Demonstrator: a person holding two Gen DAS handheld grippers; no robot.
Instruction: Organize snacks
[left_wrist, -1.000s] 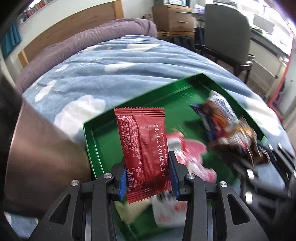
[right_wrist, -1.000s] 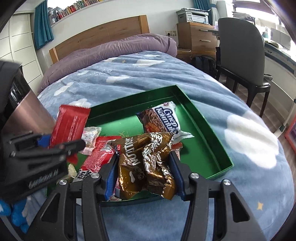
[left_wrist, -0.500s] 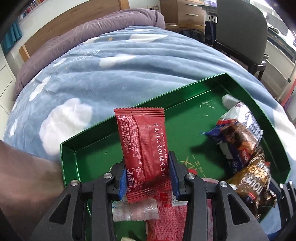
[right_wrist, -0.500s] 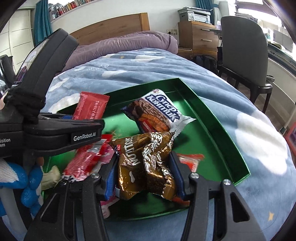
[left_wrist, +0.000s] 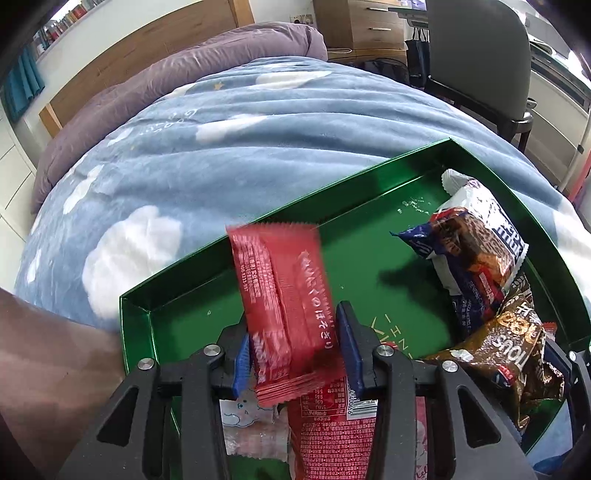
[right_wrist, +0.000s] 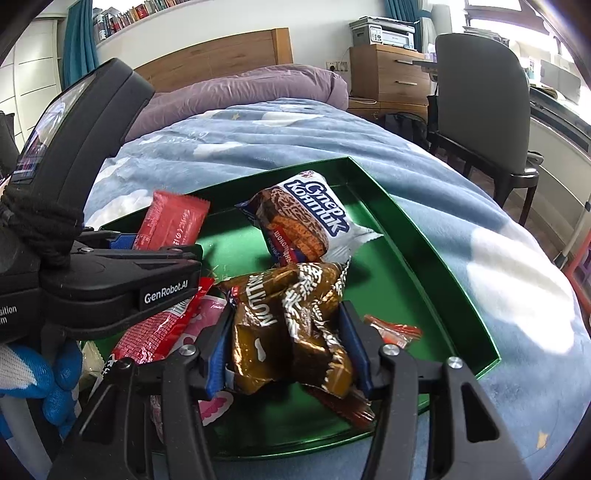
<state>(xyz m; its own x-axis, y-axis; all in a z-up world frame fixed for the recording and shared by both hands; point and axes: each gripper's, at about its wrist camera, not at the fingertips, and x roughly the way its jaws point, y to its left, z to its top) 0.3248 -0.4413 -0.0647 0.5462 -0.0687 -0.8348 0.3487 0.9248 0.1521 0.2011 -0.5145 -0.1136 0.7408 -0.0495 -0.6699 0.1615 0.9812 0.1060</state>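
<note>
left gripper (left_wrist: 291, 354): black plastic arms, silver screws, blue finger pads (left_wrist: 349, 347). right gripper (right_wrist: 284, 350): same black arms, silver screws, blue pads. white "genrobot.ai" lettering on the left gripper's side; hand (right_wrist: 44, 380) in blue-and-white glove.

Motion blur smears the red foil snack packet (left_wrist: 284, 306) between the left claw's (left_wrist: 293, 360) jaws; whether they grip it is indeterminable.

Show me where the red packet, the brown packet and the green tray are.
red packet (left_wrist: 284, 295), left wrist view, middle of the wrapper
brown packet (right_wrist: 291, 325), right wrist view, crumpled front
green tray (right_wrist: 424, 236), right wrist view, right wall
</note>
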